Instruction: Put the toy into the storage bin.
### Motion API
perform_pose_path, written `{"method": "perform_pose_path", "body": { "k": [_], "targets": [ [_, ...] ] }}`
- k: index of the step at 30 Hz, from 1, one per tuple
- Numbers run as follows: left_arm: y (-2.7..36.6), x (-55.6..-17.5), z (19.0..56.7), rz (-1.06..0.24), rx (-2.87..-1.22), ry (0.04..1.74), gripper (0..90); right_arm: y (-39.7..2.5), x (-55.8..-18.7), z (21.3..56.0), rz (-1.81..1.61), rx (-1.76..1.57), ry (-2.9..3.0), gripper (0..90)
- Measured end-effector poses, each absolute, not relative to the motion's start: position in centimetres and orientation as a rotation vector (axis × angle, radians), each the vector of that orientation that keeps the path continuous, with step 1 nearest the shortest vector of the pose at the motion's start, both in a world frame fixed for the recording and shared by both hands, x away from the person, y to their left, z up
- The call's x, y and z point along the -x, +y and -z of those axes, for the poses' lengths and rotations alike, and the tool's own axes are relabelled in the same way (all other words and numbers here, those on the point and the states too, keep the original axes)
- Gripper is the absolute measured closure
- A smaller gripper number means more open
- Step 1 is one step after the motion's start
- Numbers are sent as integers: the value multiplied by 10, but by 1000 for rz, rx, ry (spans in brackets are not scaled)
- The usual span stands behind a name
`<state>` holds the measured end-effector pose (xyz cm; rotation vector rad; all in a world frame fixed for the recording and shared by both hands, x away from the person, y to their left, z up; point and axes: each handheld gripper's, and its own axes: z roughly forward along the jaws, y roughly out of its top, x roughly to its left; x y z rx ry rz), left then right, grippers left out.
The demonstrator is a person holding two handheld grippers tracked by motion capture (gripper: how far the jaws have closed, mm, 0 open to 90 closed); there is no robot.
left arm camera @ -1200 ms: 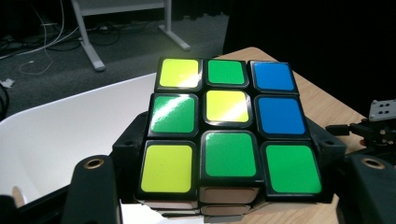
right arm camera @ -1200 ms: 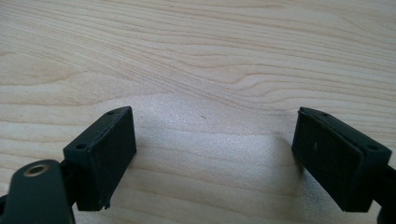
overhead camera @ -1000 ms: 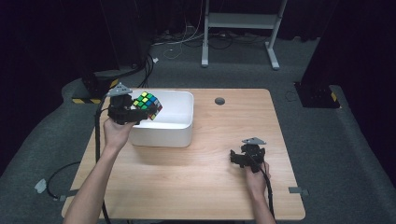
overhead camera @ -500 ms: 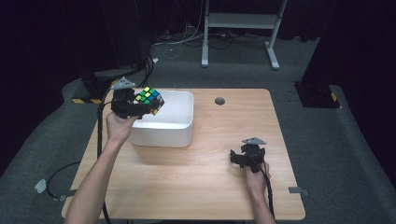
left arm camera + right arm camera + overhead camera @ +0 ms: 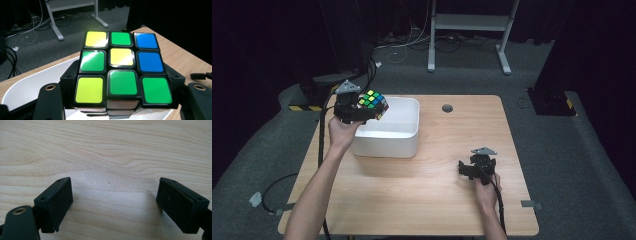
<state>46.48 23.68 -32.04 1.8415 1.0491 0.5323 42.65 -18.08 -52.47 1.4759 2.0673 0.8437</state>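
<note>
1. The left gripper is clamped on the scrambled multicoloured plastic puzzle cube, and it's up in the air over the far-left rim of the white rectangular plastic bin. In the left gripper view the cube sits square between the black jaws, its yellow-green-blue face turned up.
2. The relation that counts: the bin's open cavity lies below and just right of the cube, so the drop is a short shift right and down. A cube has no long axis, so its orientation hardly matters.
3. The left hand is plainly the nearer one. The right gripper rests well apart on the near-right of the light wooden table, jaws spread wide with nothing between them, bare wood grain ahead.
4. Against a second ago, the cube is a little higher and farther back, riding slightly left; whether it is fully over the bin's inside now is hard to judge from above. The right gripper hasn't budged.
</note>
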Motion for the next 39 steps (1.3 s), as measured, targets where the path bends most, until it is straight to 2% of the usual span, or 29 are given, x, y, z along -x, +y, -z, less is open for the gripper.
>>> {"method": "perform_pose_path", "body": {
  "k": [23, 39],
  "targets": [
    [234, -486, 322, -537, -1826, 1099, 336, -181, -427, 525, -844, -1476, 2067, 138],
    [223, -502, 337, -552, -1851, 1135, 336, -181, -427, 525, -844, -1476, 2067, 138]
  ]
}}
